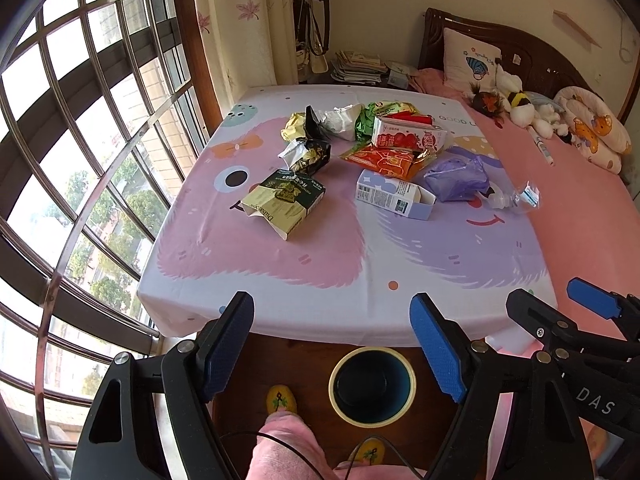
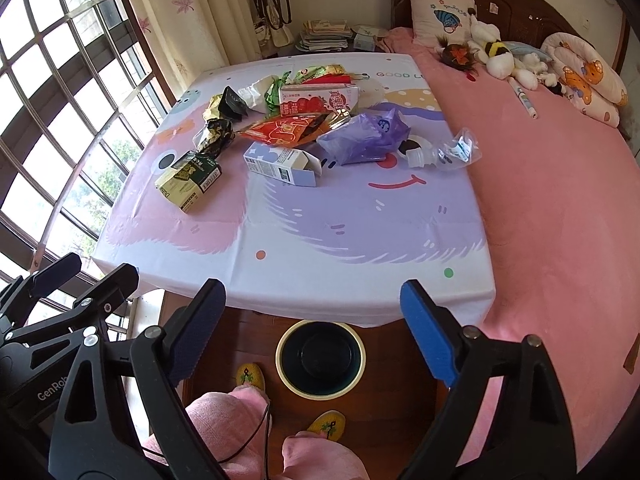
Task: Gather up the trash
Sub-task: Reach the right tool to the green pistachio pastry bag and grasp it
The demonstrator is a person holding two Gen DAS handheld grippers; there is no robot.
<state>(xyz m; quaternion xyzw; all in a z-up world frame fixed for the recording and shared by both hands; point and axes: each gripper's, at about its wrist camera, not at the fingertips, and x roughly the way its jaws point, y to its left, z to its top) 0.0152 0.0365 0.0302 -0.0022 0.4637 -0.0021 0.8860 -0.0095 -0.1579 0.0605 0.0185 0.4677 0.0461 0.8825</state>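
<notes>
Hovering tongs: left gripper [image 1: 332,344] and right gripper [image 2: 312,328] both gape wide, nothing between the jaws.
Trash: heaped mid-bed, well beyond the bin [image 1: 372,386] on the floor.
Green box [image 1: 286,202]: nearest, light, crushable — pinch across its narrow sides.
Wrappers [image 1: 306,154]: crinkly, slippery — grab a bunched fold.
</notes>
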